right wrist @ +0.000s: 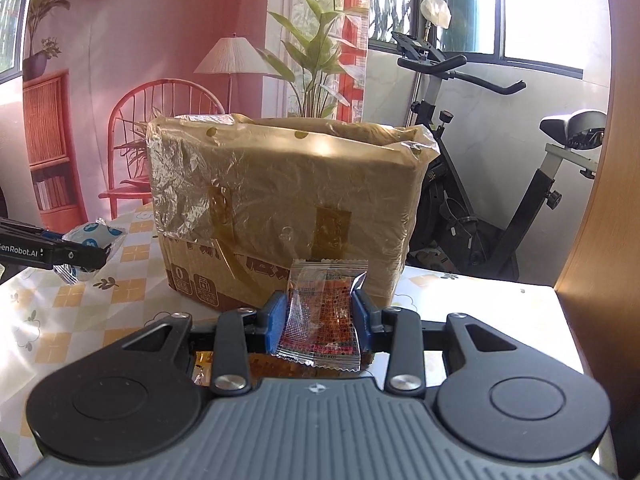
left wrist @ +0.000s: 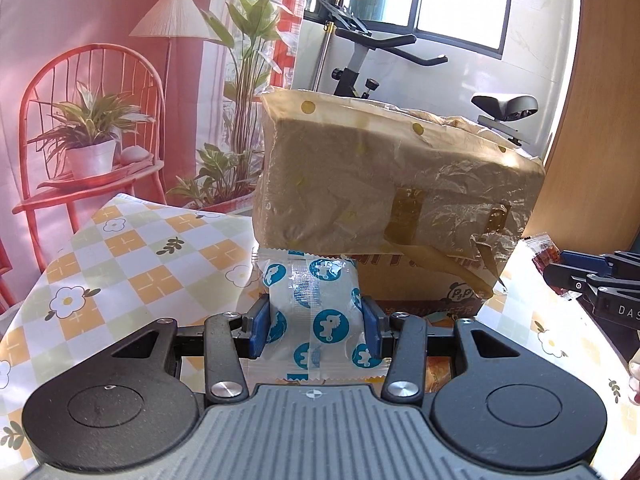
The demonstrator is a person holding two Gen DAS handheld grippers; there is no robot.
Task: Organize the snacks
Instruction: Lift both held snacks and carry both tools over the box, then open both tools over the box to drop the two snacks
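Left tongs [left wrist: 316, 330] pinch a white packet with blue round marks [left wrist: 314, 312] between their blue pads, its long axis upright. Right tongs [right wrist: 320, 316] clamp a clear packet of red-brown snack [right wrist: 322, 320], also standing upright with its crimped end on top. Both packets hang just before the cardboard box [right wrist: 280, 200], which is lined with a spotted plastic bag and stands on the flower-checked surface [left wrist: 132, 260]. Beyond the box stand an exercise bike [right wrist: 480, 160] and windows.
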